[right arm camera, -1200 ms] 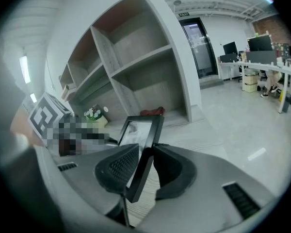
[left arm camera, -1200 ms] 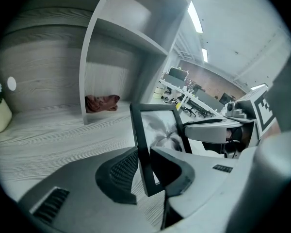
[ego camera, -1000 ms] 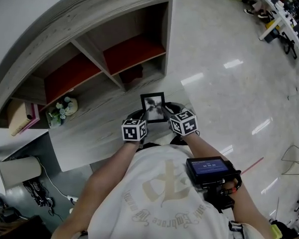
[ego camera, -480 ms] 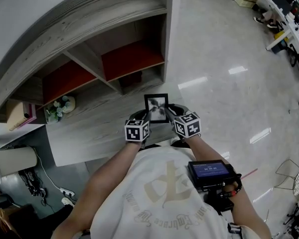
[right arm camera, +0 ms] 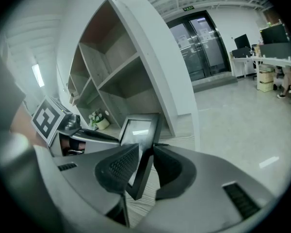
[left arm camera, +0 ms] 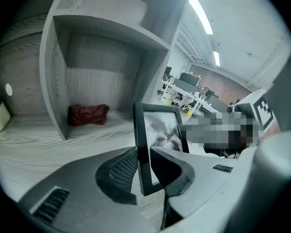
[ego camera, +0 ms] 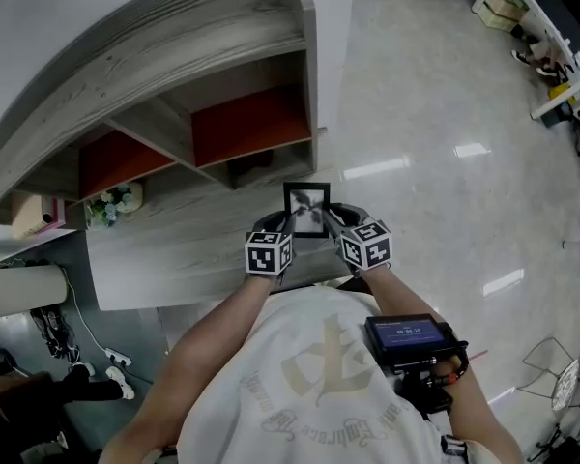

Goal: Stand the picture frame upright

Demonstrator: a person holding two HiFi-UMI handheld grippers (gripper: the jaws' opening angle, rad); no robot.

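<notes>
While left gripper and right gripper each pinch a side edge of the picture frame, I hold it upright before the shelf unit; next, probably: set it level, release gently.

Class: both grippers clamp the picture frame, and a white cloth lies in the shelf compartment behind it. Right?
No: the cloth in the shelf compartment is dark red, as the left gripper view shows. The left gripper and right gripper do clamp the picture frame.
</notes>
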